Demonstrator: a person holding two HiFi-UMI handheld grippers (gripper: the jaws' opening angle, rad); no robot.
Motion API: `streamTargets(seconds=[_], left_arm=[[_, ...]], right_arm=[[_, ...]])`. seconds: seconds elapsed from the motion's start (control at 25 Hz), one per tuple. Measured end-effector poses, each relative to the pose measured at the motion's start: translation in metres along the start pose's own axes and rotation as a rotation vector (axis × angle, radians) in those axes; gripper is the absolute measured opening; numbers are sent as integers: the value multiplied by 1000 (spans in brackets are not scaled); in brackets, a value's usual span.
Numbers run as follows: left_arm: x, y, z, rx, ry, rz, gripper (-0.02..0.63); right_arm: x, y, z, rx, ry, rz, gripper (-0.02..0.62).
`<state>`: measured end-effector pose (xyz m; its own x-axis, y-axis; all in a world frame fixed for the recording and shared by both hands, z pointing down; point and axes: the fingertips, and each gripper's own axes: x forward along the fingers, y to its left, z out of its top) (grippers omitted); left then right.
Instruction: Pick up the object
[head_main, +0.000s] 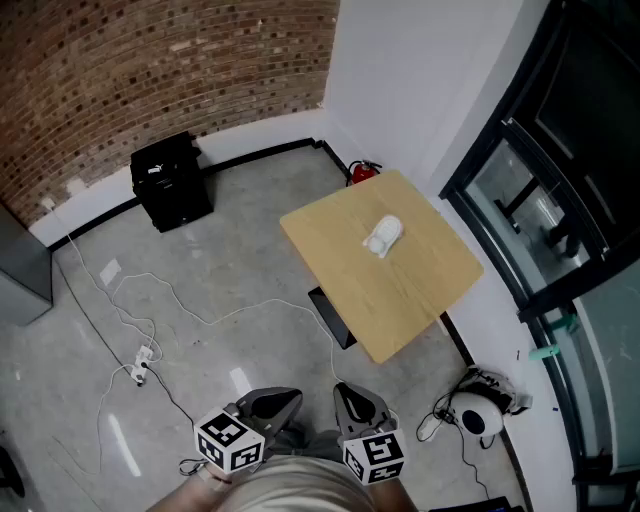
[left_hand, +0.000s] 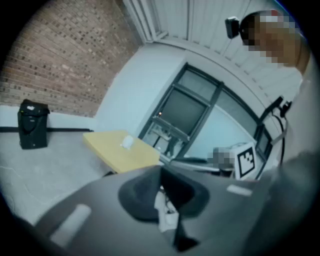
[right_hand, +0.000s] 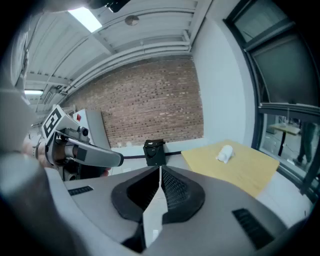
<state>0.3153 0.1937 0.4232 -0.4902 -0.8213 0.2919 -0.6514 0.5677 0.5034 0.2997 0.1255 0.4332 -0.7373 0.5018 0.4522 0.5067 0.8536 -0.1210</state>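
Note:
A small white object (head_main: 383, 236) lies near the middle of a light wooden table (head_main: 420, 300) that stands by the white wall. Both grippers are held low in front of the person, far short of the table. In the head view my left gripper (head_main: 280, 402) and right gripper (head_main: 352, 398) sit side by side, each with its jaws together and nothing between them. The left gripper view shows its shut jaws (left_hand: 161, 187) with the object (left_hand: 127, 142) far off on the table (left_hand: 112, 155). My right gripper (right_hand: 160, 177) points toward the object (right_hand: 224, 153) too.
A black box (head_main: 170, 180) stands against the brick wall and a red fire extinguisher (head_main: 364, 171) sits in the corner. Cables and a power strip (head_main: 141, 365) trail over the grey floor. A white headset-like item (head_main: 478, 410) lies by the dark-framed glass wall (head_main: 560, 200).

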Motion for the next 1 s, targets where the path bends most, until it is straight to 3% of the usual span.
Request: streamTargets(seconds=[0.16, 0.36, 0.56, 0.8, 1.0], left_arm=[[3, 66, 29, -44, -17, 62, 2], [18, 163, 60, -128, -44, 127, 2], [60, 245, 128, -97, -41, 138, 2], [137, 292, 221, 5, 17, 38, 2], [227, 302, 258, 127, 147, -188, 5]], right_arm=[[76, 2, 30, -58, 23, 50, 15], [177, -19, 47, 6, 57, 105, 15], [266, -69, 95, 14, 40, 121, 15], [325, -141, 165, 90, -27, 50, 15], [323, -228, 167, 245, -48, -171, 15]])
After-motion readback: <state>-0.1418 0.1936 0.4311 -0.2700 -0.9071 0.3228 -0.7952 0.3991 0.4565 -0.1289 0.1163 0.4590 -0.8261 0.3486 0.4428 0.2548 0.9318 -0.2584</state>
